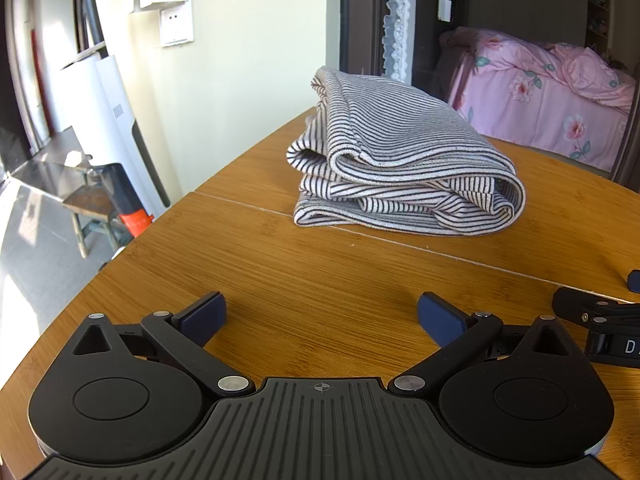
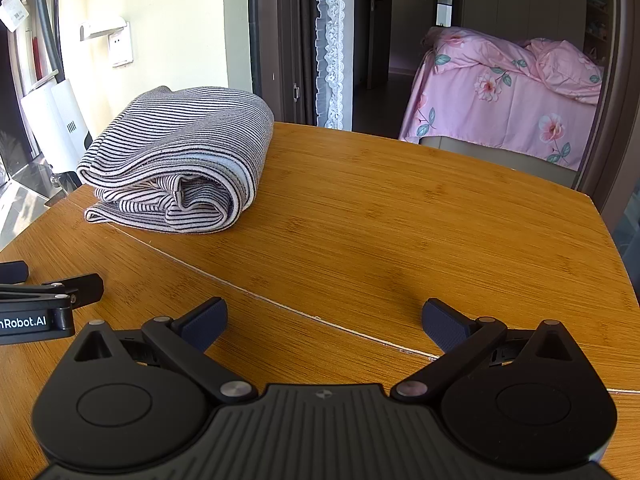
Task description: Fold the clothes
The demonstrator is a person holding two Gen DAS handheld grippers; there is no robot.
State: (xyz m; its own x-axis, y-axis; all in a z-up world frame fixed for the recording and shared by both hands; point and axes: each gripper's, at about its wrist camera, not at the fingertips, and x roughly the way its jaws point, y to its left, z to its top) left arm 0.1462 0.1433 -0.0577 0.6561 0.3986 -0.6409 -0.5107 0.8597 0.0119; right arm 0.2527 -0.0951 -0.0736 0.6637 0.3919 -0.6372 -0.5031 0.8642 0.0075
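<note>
A black-and-white striped garment (image 1: pixel 404 160) lies folded into a thick bundle on the wooden table (image 1: pixel 280 272), toward its far side. In the right wrist view the same garment (image 2: pixel 176 164) sits at the far left of the table (image 2: pixel 380 216). My left gripper (image 1: pixel 320 316) is open low over the near table edge, well short of the bundle, with nothing between its blue pads. My right gripper (image 2: pixel 324 320) is open too, empty, to the right of the left one. Each gripper shows at the edge of the other's view: the right gripper (image 1: pixel 600 320) and the left gripper (image 2: pixel 44 304).
A seam (image 2: pixel 280 304) runs across the tabletop. Left of the table stand a white appliance (image 1: pixel 116 120) and a small stool (image 1: pixel 96 208) on the floor. A chair back (image 2: pixel 500 156) sits at the table's far edge, and a bed with pink floral bedding (image 2: pixel 512 92) lies beyond the doorway.
</note>
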